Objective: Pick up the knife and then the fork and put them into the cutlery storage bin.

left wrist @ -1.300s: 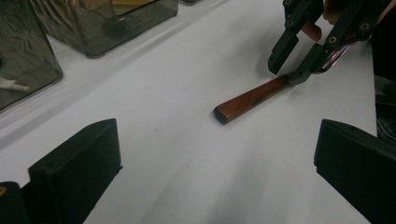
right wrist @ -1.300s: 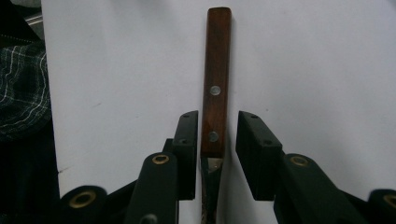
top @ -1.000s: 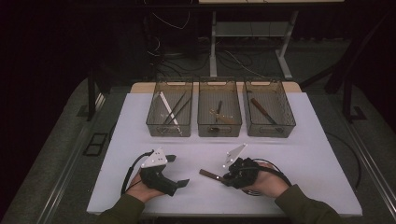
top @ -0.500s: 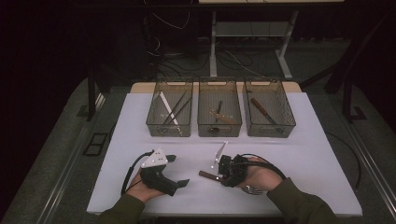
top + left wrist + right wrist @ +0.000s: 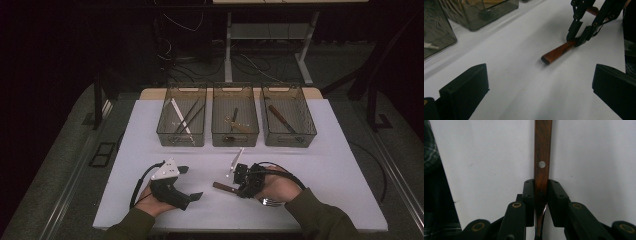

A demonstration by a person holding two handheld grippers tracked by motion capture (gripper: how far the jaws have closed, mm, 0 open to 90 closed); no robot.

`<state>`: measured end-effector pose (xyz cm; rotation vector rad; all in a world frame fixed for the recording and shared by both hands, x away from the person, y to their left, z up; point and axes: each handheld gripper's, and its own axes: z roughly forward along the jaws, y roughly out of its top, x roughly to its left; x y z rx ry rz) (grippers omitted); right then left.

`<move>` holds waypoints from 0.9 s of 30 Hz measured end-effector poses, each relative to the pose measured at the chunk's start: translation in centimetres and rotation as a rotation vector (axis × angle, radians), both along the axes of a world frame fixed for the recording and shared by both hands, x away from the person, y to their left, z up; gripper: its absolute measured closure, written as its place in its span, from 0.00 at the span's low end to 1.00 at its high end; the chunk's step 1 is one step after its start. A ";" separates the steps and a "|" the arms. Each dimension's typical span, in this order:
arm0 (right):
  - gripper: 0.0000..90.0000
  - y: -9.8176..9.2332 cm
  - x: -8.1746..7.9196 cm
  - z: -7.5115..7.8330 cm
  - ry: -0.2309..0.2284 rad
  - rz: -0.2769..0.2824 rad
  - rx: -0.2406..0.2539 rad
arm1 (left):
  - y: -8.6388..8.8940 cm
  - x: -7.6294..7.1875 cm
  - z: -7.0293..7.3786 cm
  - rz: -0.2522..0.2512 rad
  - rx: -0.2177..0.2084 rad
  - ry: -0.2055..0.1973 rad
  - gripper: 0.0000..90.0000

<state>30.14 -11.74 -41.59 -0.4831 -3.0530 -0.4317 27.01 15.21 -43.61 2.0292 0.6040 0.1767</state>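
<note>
**Inspector:** State of the right gripper [image 5: 541, 195]?

**Assistant:** Its jaws are clamped on a wooden-handled utensil [image 5: 543, 157], pads pressing both sides of the handle where wood meets metal. They have just been closing further on it.

**Inspector:** Location of the utensil?

**Assistant:** Near the front edge of the desk [image 5: 330, 160], around its middle. The handle end [image 5: 556, 52] points toward the left gripper [image 5: 187, 182], low over the surface; whether it touches, I cannot tell.

**Inspector:** And that left gripper?

**Assistant:** Jaws wide apart, nothing between them, resting by the front edge, left of centre.

**Inspector:** Other items?

**Assistant:** Three bins [image 5: 235, 135] along the far edge, each holding cutlery.
</note>
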 end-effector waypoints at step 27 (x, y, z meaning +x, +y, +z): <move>0.85 -7.8 3.1 4.2 0.006 -0.242 0.357 | 0.0 0.0 0.0 0.001 -0.001 0.000 0.00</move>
